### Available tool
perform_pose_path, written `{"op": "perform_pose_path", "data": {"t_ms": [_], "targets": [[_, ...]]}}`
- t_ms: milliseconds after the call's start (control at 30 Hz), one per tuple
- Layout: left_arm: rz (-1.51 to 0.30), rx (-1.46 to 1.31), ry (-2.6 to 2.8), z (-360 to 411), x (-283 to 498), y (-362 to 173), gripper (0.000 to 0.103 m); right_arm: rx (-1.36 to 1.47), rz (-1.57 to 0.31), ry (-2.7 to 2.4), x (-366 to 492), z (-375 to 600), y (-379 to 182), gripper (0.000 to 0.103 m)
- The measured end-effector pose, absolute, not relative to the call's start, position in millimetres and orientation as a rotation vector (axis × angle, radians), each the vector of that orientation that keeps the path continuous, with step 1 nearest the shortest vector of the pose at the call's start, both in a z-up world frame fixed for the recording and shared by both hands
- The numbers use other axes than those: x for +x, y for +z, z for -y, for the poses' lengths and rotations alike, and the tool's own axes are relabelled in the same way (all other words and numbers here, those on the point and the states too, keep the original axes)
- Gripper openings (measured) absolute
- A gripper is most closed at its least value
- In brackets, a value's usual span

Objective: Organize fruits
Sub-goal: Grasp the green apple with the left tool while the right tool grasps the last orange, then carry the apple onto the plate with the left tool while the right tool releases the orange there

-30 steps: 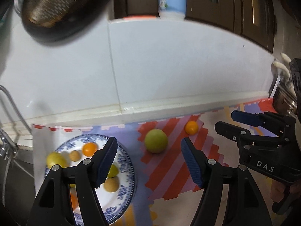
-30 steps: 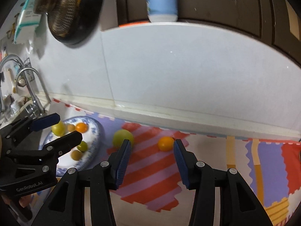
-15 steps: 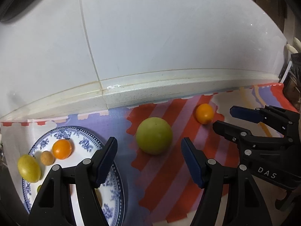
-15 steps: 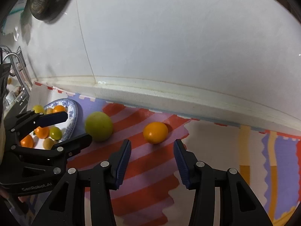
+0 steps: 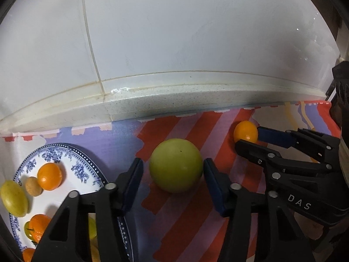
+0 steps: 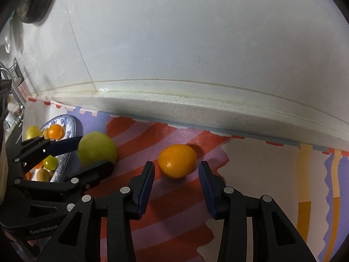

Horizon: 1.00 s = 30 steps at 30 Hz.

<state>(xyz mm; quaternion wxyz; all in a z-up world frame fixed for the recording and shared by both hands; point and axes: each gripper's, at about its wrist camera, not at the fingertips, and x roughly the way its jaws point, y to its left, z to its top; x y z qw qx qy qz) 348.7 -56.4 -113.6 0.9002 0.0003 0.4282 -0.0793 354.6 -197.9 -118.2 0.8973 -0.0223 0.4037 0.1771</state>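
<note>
A big green round fruit [image 5: 175, 164] lies on the striped mat, between the open fingers of my left gripper [image 5: 173, 174]; the right pad is close to its side, the left pad stands a little off. It also shows in the right wrist view [image 6: 97, 148]. A small orange fruit [image 6: 177, 160] lies just ahead of my open right gripper [image 6: 176, 178], and shows in the left wrist view [image 5: 245, 132]. A blue-and-white plate [image 5: 85, 170] at the left holds several small orange, yellow and brown fruits.
A colourful striped mat [image 6: 174, 218] covers the counter. A speckled ledge [image 5: 174, 100] and a white tiled wall [image 5: 174, 32] stand right behind the fruits. A faucet and rack [image 6: 13, 83] are at the far left. The two grippers sit side by side, close together.
Both grippers have moved forward and down toward the mat. The green fruit now sits between the left fingers, and the orange fruit is nearer the right fingers.
</note>
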Motion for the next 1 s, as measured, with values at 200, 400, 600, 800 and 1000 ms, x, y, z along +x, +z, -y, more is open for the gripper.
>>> {"op": "perform_pose_path", "data": {"t_ms": [200, 400, 600, 800, 1000], "targets": [[-0.882, -0.001, -0.171, 59.5, 344.9, -114.1, 0.049, -0.037, -0.837, 0.366, 356.1, 197.4, -118.0, 0.037], [-0.851, 0.002, -0.176, 57.3, 335.6, -101.2, 0.049, -0.043, -0.819, 0.362, 348.1, 195.3, -108.9, 0.037], [-0.804, -0.017, -0.176, 51.8, 310.6, -77.7, 0.049, -0.040, -0.764, 0.362, 327.5, 196.7, -82.6, 0.037], [-0.753, -0.019, -0.167, 47.9, 277.8, -53.2, 0.049, -0.022, -0.709, 0.377, 297.5, 193.7, -55.5, 0.037], [-0.700, -0.031, -0.154, 42.1, 244.9, -29.7, 0.049, -0.011, -0.662, 0.398, 262.9, 189.6, -28.9, 0.037]]}}
